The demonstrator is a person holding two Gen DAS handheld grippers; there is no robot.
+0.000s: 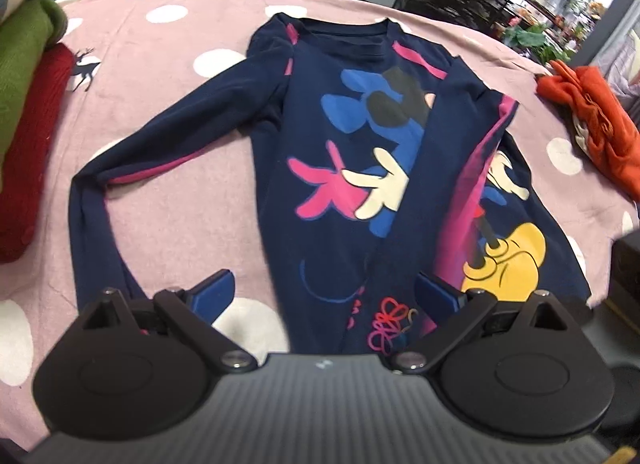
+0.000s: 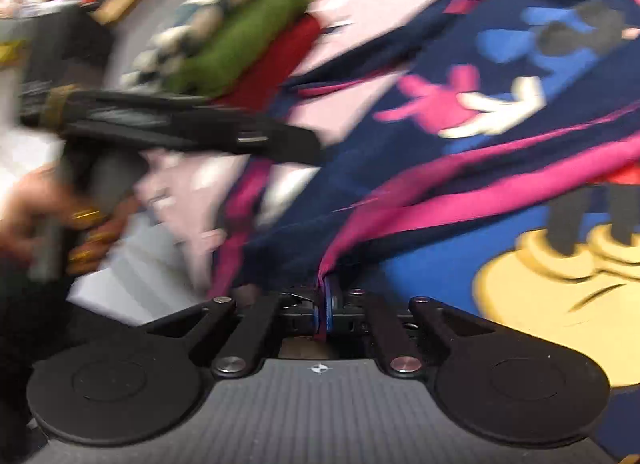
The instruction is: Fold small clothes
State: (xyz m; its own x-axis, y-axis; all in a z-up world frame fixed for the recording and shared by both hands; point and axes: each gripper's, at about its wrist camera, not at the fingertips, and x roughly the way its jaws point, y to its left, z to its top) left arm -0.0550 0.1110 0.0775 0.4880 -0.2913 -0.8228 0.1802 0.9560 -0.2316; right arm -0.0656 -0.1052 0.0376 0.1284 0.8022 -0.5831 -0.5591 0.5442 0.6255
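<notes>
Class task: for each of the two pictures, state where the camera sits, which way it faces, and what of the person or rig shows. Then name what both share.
Left wrist: sits on the open left gripper, facing along the navy cartoon-print long-sleeved shirt on the pink dotted bedspread.
Right wrist: sits on the right gripper, shut on the shirt's pink-striped fabric, facing leftward; the left hand shows.
Shared: shirt, green folded knit.

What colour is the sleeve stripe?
Pink, on the navy shirt; clearest in the left wrist view.
</notes>
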